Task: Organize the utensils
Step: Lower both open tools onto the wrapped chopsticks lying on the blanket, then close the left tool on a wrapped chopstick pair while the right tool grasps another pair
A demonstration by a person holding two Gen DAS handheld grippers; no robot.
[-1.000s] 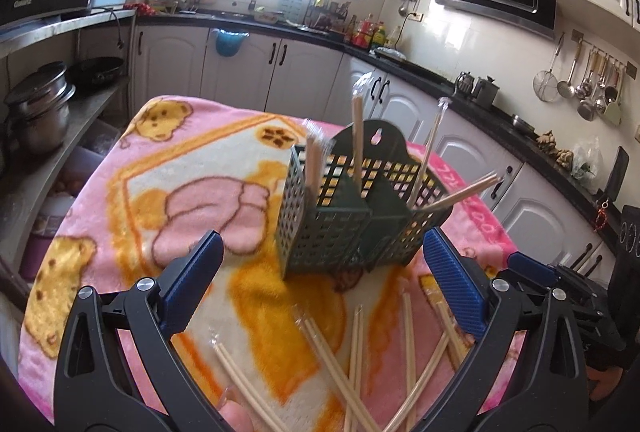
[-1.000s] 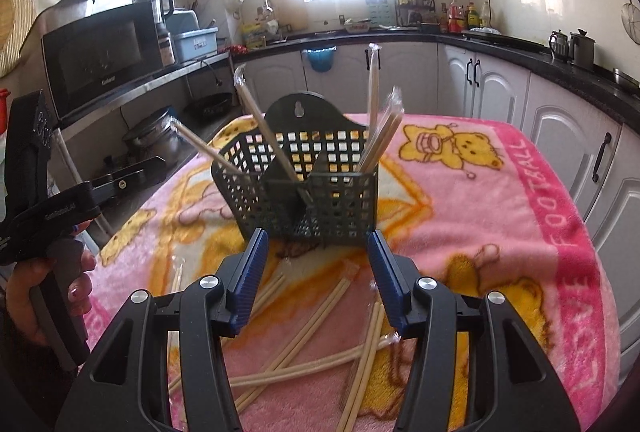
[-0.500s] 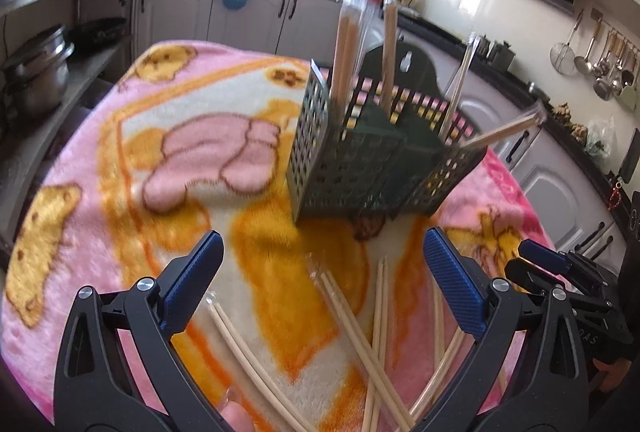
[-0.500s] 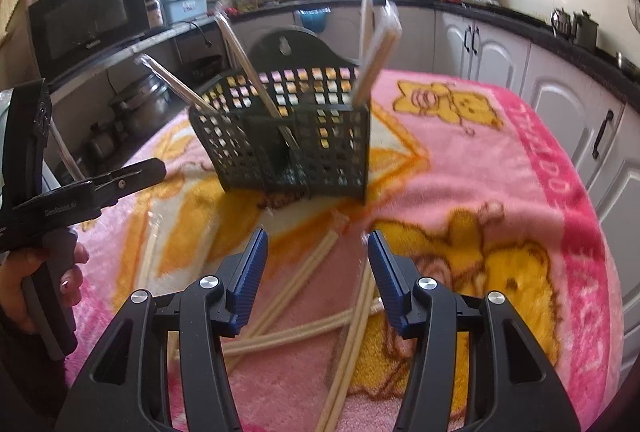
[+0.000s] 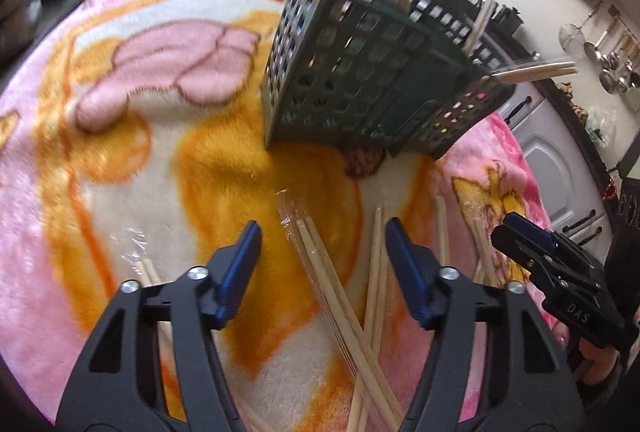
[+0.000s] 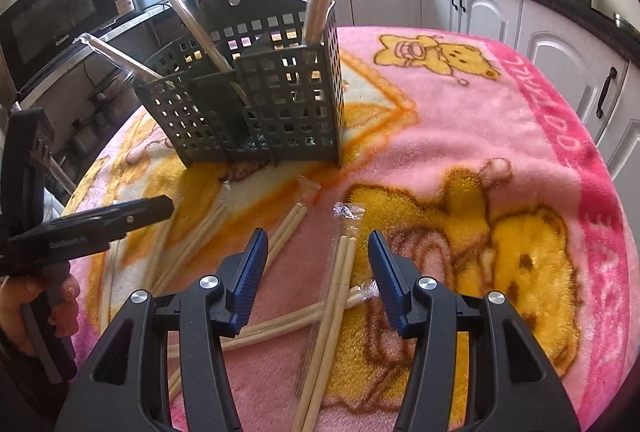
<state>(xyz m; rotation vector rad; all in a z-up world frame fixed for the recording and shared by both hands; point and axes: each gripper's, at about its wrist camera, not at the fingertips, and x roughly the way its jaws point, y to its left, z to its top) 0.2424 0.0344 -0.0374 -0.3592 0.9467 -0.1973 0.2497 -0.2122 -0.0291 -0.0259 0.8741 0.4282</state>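
A dark green lattice utensil basket (image 5: pixel 360 71) (image 6: pixel 260 99) stands on the pink cartoon blanket (image 5: pixel 120 111) and holds several plastic-wrapped chopstick pairs upright. More wrapped chopstick pairs lie scattered in front of it. My left gripper (image 5: pixel 323 232) hangs low over one wrapped pair (image 5: pixel 320 264); its jaws are closing, the pair lies between them, and the pads stand clear of it. My right gripper (image 6: pixel 317 244) is open just above another pair (image 6: pixel 344 264), with a gap on both sides. Each gripper also shows at the edge of the other's view.
White kitchen cabinets (image 6: pixel 460 3) and a dark counter run behind the table. A microwave (image 6: pixel 52 19) sits on a shelf to the left, with pots below it. Ladles (image 5: pixel 608 51) hang on the far wall. The blanket falls away at the table edges.
Both grippers have sunk toward the chopsticks on the blanket and tipped further down. The left jaws have narrowed from wide to about half. The right jaws kept their width.
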